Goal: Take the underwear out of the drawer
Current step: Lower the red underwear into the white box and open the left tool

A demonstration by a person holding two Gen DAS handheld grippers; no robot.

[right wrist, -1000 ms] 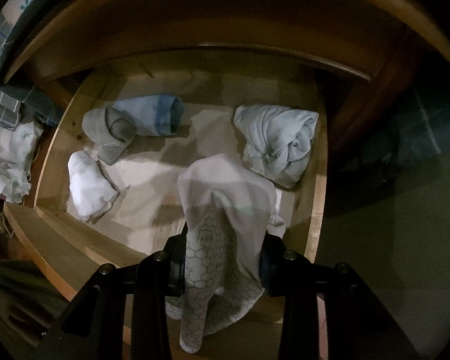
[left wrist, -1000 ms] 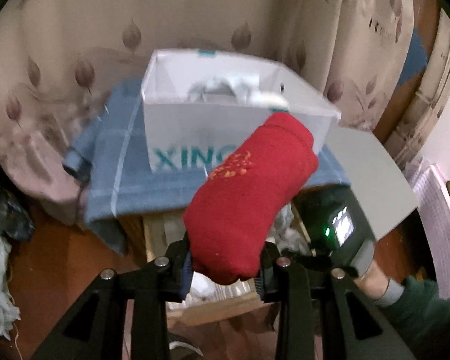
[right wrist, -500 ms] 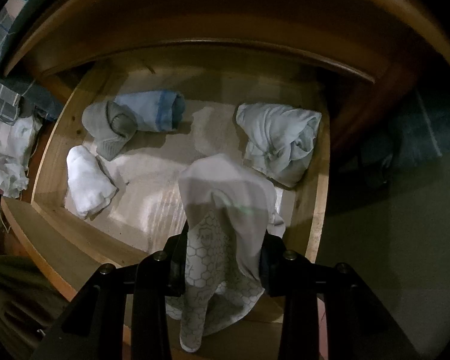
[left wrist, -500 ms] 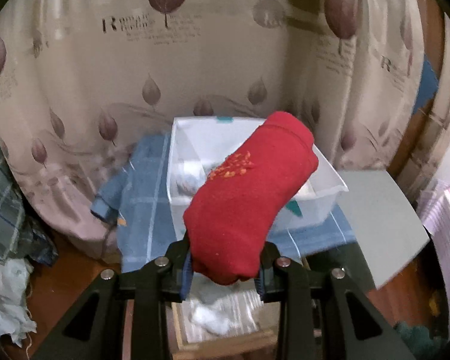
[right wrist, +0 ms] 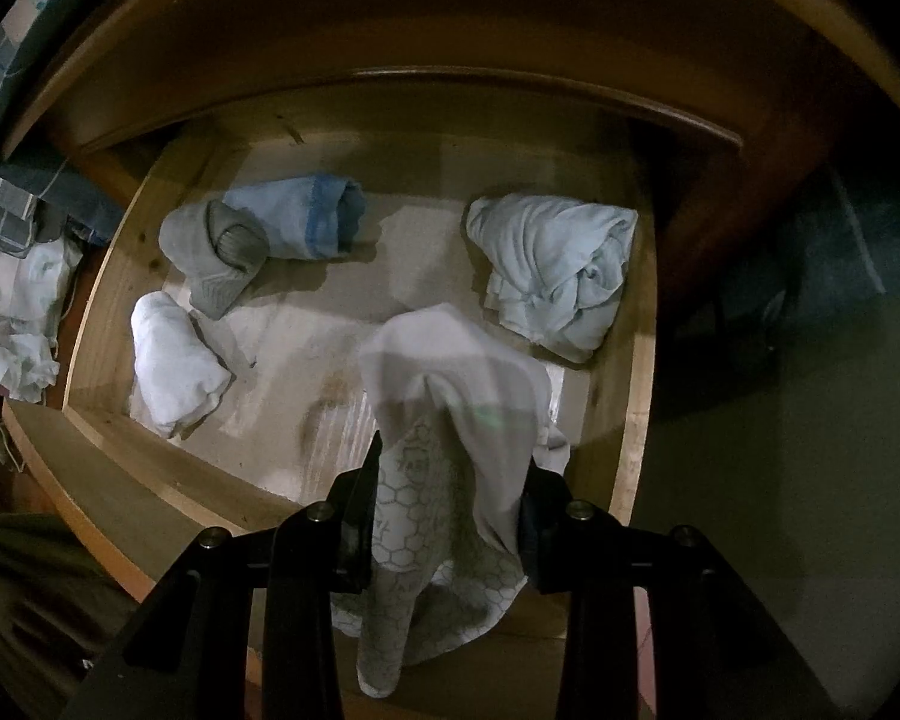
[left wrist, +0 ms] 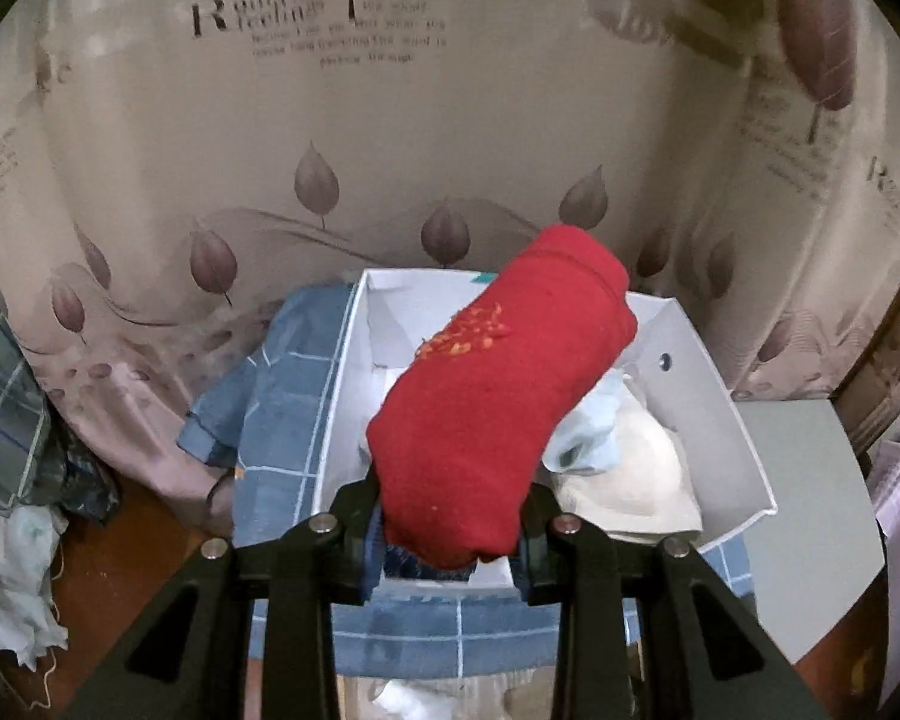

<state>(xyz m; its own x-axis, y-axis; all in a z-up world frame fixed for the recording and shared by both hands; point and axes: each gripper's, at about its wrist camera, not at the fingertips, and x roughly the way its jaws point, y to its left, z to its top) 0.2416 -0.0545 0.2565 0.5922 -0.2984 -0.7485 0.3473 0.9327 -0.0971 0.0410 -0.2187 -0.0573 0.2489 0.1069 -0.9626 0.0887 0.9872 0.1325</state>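
A: Left tool (left wrist: 450, 531)?
B: It is clamping a red rolled garment (left wrist: 498, 396) at frame center, which is hanging above the white box (left wrist: 696, 360). The box is sitting on blue checked cloth (left wrist: 294, 372), with pale clothes (left wrist: 624, 462) lying inside at center right and a leaf-print curtain (left wrist: 390, 138) filling the upper frame.
A: Right tool (right wrist: 447, 516)?
B: It is gripping a pale hex-patterned garment (right wrist: 450, 420) at lower center, over the wooden drawer (right wrist: 636, 396).
A: What is lying in the drawer?
B: A light blue roll (right wrist: 306, 216) and a grey roll (right wrist: 213, 252) at upper left, touching; a white roll (right wrist: 174, 360) at left; a pale blue bundle (right wrist: 558, 270) at upper right.
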